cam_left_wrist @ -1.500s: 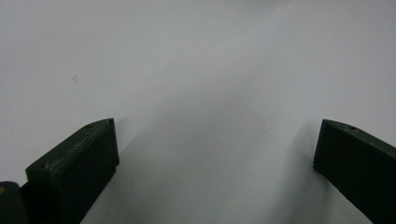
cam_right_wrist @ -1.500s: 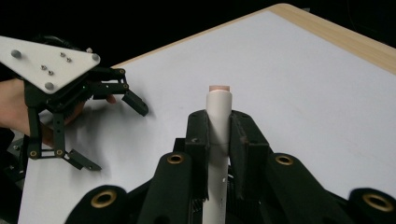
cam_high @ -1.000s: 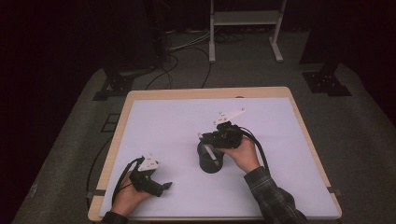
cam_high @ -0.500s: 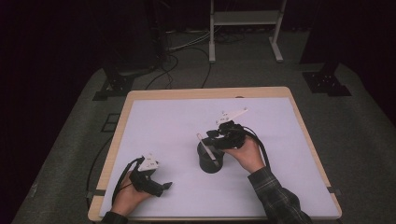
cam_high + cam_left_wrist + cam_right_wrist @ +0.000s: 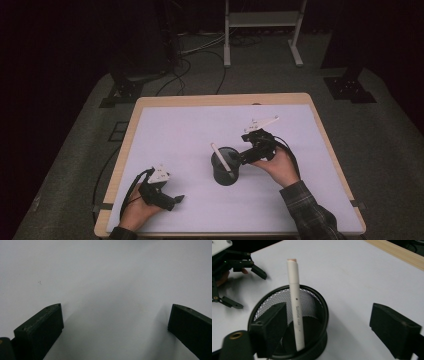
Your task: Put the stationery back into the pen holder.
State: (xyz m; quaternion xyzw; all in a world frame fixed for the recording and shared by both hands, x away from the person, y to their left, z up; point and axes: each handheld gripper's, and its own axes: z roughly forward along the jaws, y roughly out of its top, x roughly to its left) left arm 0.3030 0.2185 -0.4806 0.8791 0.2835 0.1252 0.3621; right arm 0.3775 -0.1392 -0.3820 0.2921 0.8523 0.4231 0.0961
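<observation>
A black mesh cup (image 5: 226,172) stands on the white table (image 5: 165,125) a little right of its middle. A white pen (image 5: 220,156) leans in the cup, its tip sticking out toward the upper left. My right gripper (image 5: 243,158) is just right of the cup; its jaws have just been opening and stand apart. In the right gripper view they straddle the cup (image 5: 312,298), and neither pad touches the pen (image 5: 295,305). My left gripper (image 5: 175,201) rests near the front left edge, open on bare table (image 5: 105,277).
The table has a wooden rim (image 5: 220,99). Behind it on the dark floor are a white metal stand (image 5: 260,30), cables (image 5: 190,55) and black bases (image 5: 350,87). From the right gripper view, the left gripper (image 5: 247,288) lies beyond the cup.
The right gripper's jaws opened and let go of the pen, and the hand drew back to the right. The pen now stands free in the cup. The left hand has not moved.
</observation>
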